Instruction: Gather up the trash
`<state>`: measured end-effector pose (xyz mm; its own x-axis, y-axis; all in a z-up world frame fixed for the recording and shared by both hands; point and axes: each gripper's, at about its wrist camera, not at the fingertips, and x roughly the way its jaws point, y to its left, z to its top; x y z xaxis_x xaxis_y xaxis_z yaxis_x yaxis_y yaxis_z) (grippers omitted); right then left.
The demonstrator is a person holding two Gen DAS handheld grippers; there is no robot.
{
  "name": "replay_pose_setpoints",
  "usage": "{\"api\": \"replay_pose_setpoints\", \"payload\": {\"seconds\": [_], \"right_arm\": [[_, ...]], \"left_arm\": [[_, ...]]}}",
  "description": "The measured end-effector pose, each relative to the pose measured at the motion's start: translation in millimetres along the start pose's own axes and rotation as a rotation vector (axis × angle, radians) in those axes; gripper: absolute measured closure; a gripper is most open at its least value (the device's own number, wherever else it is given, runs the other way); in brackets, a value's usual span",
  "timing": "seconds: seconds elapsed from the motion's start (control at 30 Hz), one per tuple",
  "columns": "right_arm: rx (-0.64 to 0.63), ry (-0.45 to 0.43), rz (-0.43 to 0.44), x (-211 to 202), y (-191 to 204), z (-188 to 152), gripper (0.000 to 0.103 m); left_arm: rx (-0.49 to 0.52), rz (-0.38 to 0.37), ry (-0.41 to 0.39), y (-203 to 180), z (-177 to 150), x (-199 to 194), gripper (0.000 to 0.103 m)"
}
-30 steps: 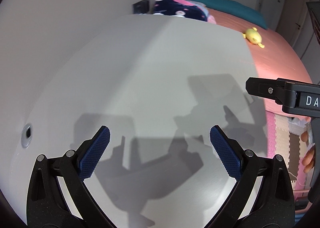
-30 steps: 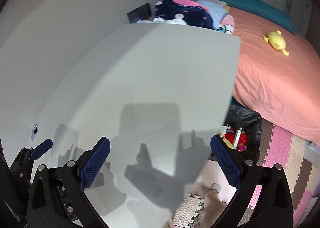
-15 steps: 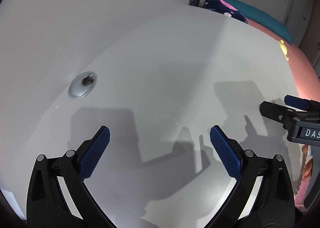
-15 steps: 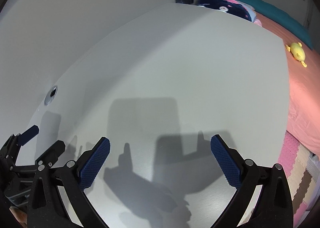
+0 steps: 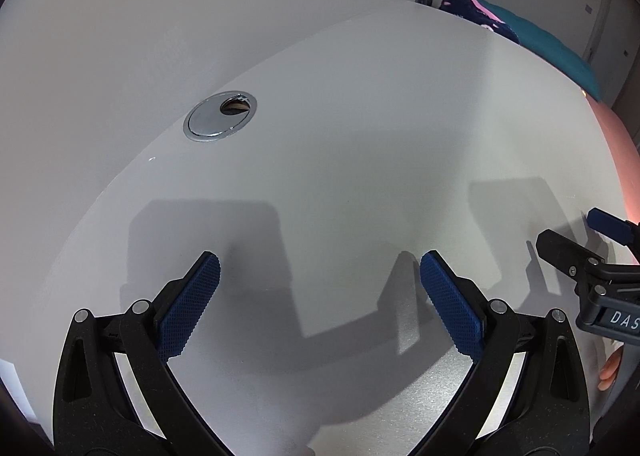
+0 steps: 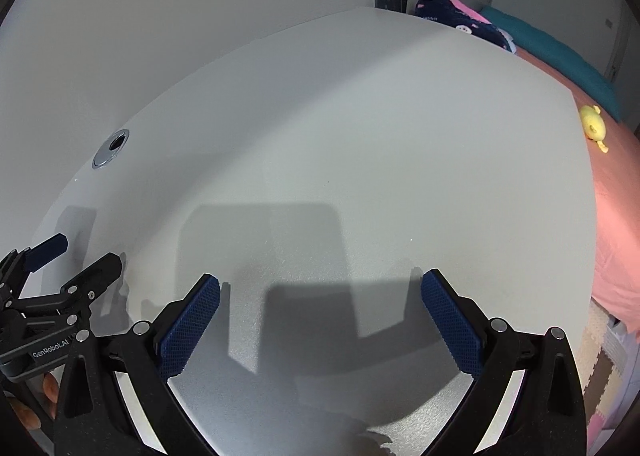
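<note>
No trash shows in either view. My left gripper [image 5: 320, 296] is open and empty, held low over a bare white desk [image 5: 360, 144]. My right gripper [image 6: 320, 316] is open and empty over the same desk [image 6: 340, 144]. The right gripper also shows at the right edge of the left wrist view [image 5: 592, 248], and the left gripper at the lower left of the right wrist view [image 6: 72, 260]. Both cast shadows on the desk top.
A round metal cable grommet [image 5: 220, 116] sits in the desk near the wall; it also shows in the right wrist view [image 6: 111, 147]. Beyond the desk's right edge lies a bed with a pink sheet [image 6: 616, 216], a yellow plush toy [image 6: 594, 127] and foam floor mats [image 6: 600, 352].
Both grippers have swung left, away from the desk's right edge and the floor, over the desk top. The grommet has come closer and more central. Jaws stayed open.
</note>
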<state>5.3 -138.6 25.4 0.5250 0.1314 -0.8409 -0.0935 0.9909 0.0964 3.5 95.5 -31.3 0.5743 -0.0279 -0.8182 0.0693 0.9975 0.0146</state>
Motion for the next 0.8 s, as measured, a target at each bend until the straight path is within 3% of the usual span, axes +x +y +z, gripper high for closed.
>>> {"api": "replay_pose_setpoints", "payload": {"seconds": [0.17, 0.8], "right_arm": [[-0.022, -0.035, -0.051, 3.4, 9.3, -3.3, 0.003], [-0.015, -0.046, -0.061, 6.3, 11.4, -3.3, 0.002]], "left_arm": [[0.021, 0.010, -0.013, -0.1, -2.2, -0.8, 0.006], [-0.018, -0.014, -0.016, 7.1, -4.0, 0.3, 0.006]]}}
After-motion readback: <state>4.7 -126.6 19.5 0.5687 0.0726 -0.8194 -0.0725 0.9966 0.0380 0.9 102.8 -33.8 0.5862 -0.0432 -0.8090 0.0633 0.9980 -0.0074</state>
